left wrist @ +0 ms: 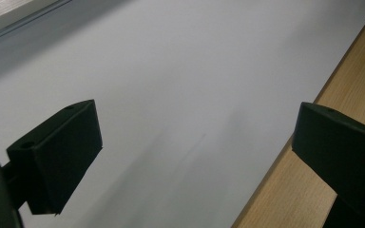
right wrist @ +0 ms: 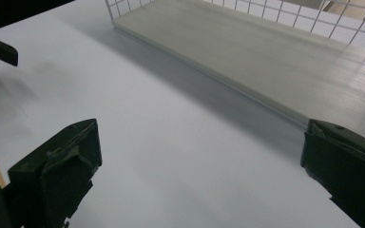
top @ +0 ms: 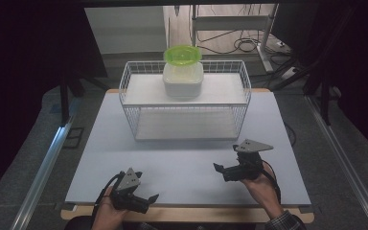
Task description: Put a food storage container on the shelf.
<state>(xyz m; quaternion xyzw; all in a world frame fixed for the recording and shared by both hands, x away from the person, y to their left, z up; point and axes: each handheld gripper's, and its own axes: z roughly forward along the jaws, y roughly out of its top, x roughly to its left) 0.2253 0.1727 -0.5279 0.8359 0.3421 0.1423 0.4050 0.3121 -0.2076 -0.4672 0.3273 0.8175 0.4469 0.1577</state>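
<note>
Both tools rest low at the near edge of the table (top: 100, 158): the left gripper (top: 146, 199) at 7 o'clock, the right gripper (top: 219, 168) at 5 o'clock, each with jaws spread wide and holding nothing. The white container (top: 183, 81), with a green bowl (top: 182, 55) on it, stands at 12 o'clock on top of the wire rack (top: 129, 79), well apart from both. Risk: a fast or off-centre reach can snag the rack's raised rim, or nudge the loose bowl off the container.

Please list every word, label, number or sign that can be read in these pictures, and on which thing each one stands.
None: no readable text on the green bowl, the white container, the wire rack, the table or either hand-held gripper.
</note>
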